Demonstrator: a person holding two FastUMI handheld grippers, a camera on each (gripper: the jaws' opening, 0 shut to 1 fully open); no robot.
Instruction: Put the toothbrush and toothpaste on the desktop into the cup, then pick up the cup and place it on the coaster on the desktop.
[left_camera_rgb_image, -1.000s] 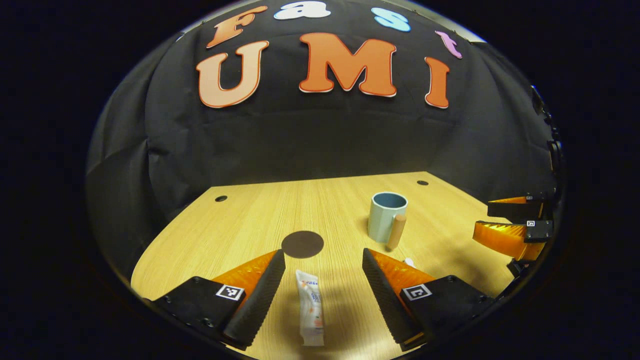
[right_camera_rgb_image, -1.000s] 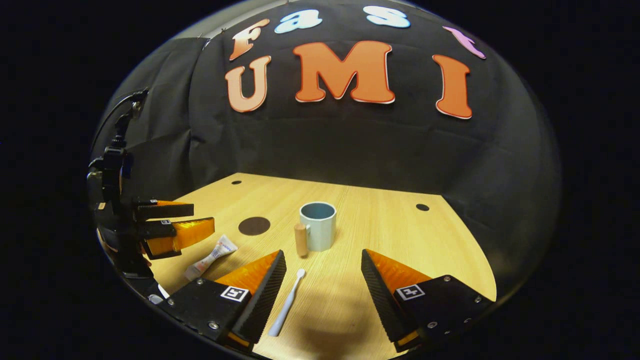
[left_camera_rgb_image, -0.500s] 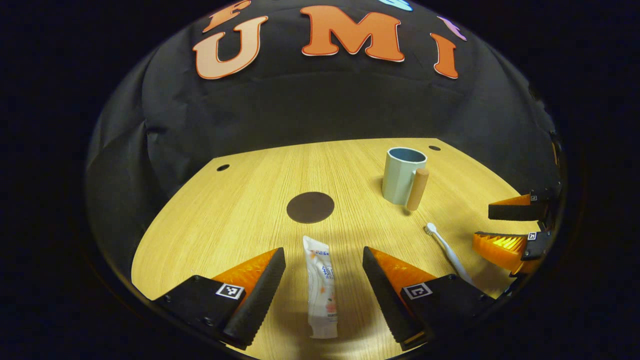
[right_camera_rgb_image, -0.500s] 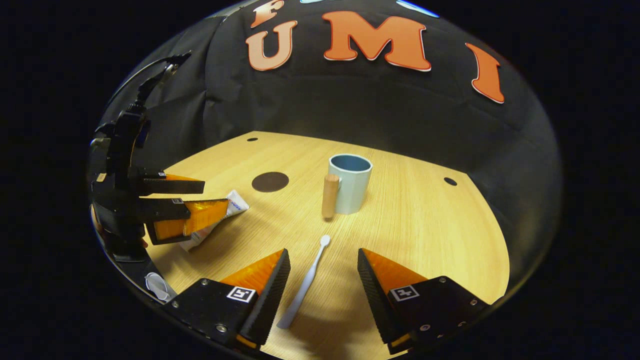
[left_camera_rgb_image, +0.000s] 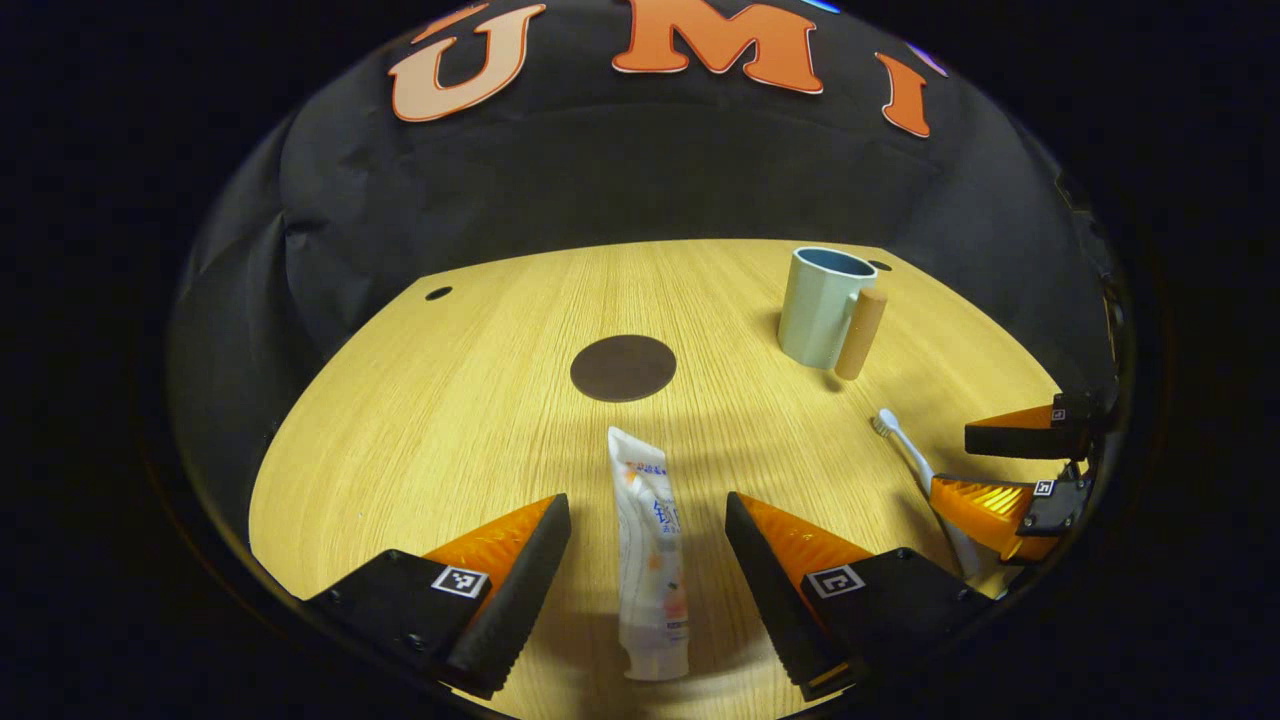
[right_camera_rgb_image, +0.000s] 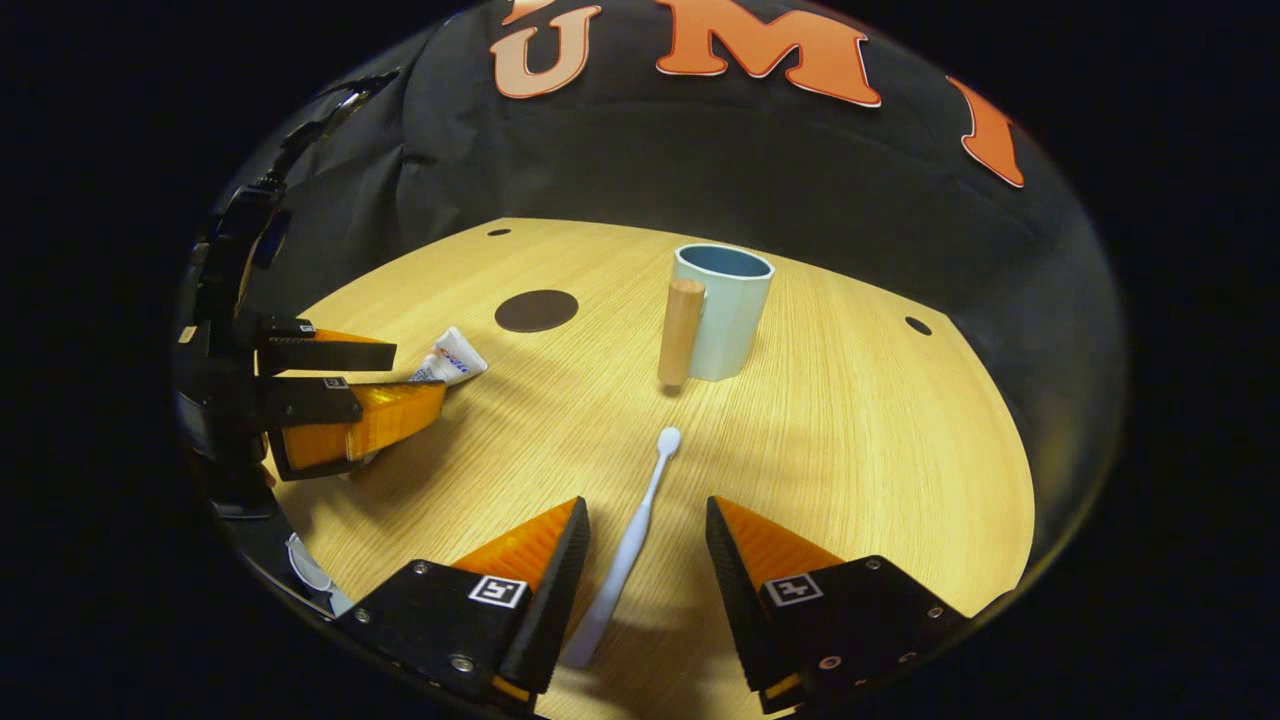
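Observation:
A white toothpaste tube (left_camera_rgb_image: 652, 555) lies flat on the wooden desktop between the fingers of my open left gripper (left_camera_rgb_image: 648, 555); neither finger touches it. In the right gripper view a white toothbrush (right_camera_rgb_image: 630, 545) lies between the fingers of my open right gripper (right_camera_rgb_image: 645, 555), head pointing toward the cup. The pale blue cup (right_camera_rgb_image: 725, 310) with a wooden handle (right_camera_rgb_image: 681, 332) stands upright beyond it. The cup (left_camera_rgb_image: 823, 306) sits at the right in the left gripper view. A dark round coaster (left_camera_rgb_image: 623, 367) lies just past the tube. The same coaster (right_camera_rgb_image: 536, 310) shows left of the cup.
The left gripper (right_camera_rgb_image: 340, 400) shows at the left edge of the right gripper view, over the toothpaste tube (right_camera_rgb_image: 447, 357). The right gripper (left_camera_rgb_image: 1010, 470) shows at the right edge of the left gripper view, beside the toothbrush (left_camera_rgb_image: 915, 465). Small holes (left_camera_rgb_image: 438, 293) mark the desktop's far corners.
Both grippers have dropped lower and moved forward. The toothpaste now lies deeper between the left fingers, and the toothbrush deeper between the right fingers. Both stay open.

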